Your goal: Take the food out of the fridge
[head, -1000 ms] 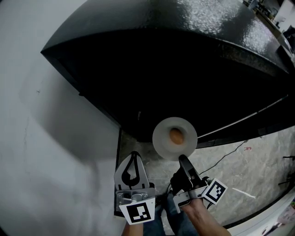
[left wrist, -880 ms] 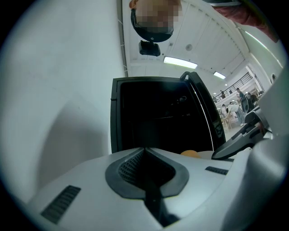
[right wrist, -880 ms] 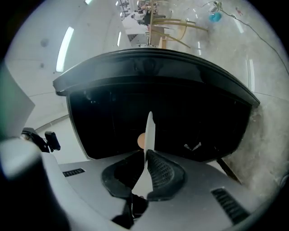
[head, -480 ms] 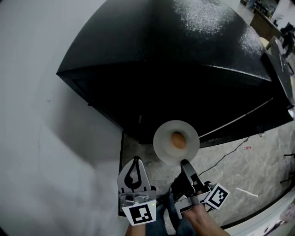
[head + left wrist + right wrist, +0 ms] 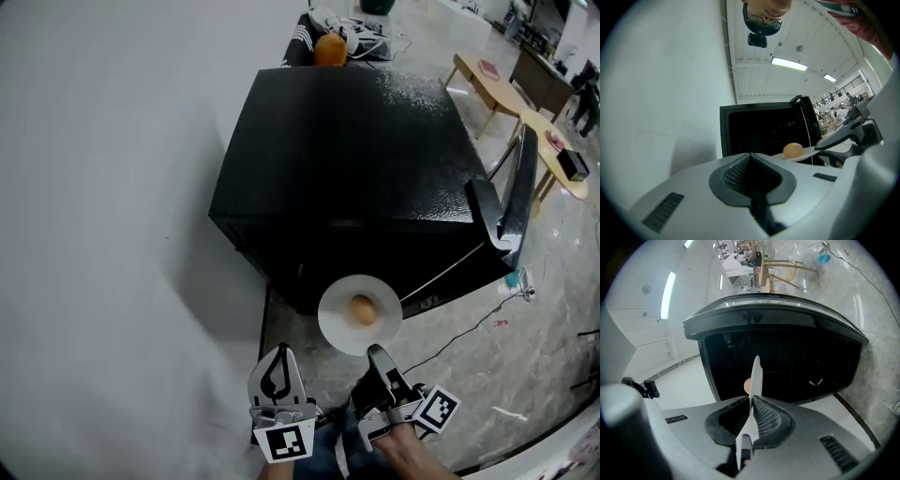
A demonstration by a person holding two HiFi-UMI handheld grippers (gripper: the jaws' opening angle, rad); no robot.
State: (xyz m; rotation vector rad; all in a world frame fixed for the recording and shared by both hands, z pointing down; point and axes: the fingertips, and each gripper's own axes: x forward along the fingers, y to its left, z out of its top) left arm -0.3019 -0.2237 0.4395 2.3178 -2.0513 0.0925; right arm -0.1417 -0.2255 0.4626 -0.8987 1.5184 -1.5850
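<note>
Head view: squat black box-shaped fridge (image 5: 356, 169) standing on the grey marbled floor (image 5: 525, 347) against the white wall (image 5: 103, 234), its door (image 5: 511, 202) swung open; round white plate (image 5: 360, 314) held level in the air just in front of the fridge's near edge, clear of the cabinet; rounded orange-brown piece of food (image 5: 363, 309) resting at the middle of the plate; right tongs (image 5: 375, 354) gripping the plate's near rim; left tongs (image 5: 275, 375) just beside them, apart from the plate.

Left gripper view: left tongs (image 5: 751, 161) shut tight, nothing between them; dark fridge (image 5: 764, 131) ahead, plate (image 5: 801, 154) and food (image 5: 792, 150) to the right, with the right tongs (image 5: 853, 136) at its rim.

Right gripper view: right tongs (image 5: 751, 413) clamped on the plate (image 5: 756, 376), seen edge-on as a thin upright blade; food (image 5: 747, 385) peeping out left of it; open black fridge (image 5: 778, 366) beyond.
</note>
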